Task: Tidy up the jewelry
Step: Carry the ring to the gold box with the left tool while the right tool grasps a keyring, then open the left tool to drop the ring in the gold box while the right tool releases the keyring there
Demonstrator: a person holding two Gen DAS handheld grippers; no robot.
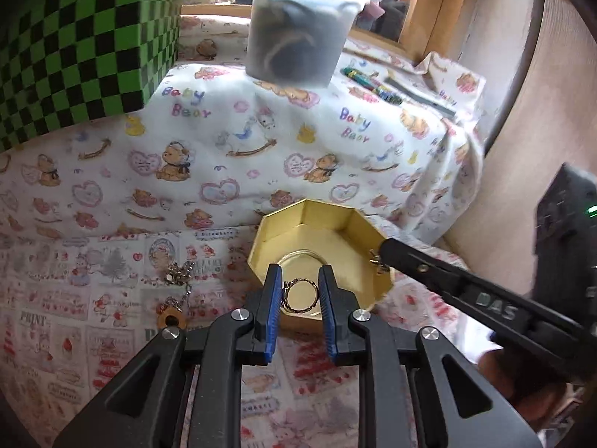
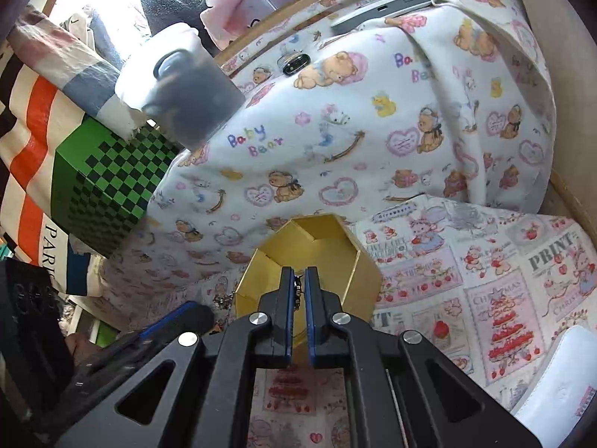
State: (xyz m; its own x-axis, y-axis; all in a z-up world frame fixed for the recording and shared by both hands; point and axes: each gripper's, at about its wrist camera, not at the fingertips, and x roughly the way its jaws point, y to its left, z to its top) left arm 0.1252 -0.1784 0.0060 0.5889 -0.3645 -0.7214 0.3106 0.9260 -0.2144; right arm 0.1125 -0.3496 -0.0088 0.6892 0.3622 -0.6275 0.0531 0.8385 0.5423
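Observation:
A gold octagonal tin (image 1: 335, 220) stands open on the printed cloth; it also shows in the right wrist view (image 2: 335, 250). My left gripper (image 1: 300, 291) is shut on a gold chain bracelet (image 1: 300, 295), held at the tin's near rim. My right gripper (image 2: 298, 287) is shut on a small dark metal jewelry piece (image 2: 297, 291) above the tin; its finger (image 1: 410, 261) reaches over the tin's right rim in the left wrist view. A silver chain piece (image 1: 179, 274) and a gold pendant (image 1: 171, 315) lie on the cloth left of the tin.
A green-black checkered box (image 1: 74, 56) stands at the left. A translucent tub (image 1: 302, 26) with dark contents sits on the raised bear-print cloth behind the tin. Pens (image 1: 373, 86) lie at the back right. A wooden edge and a beige wall are at the right.

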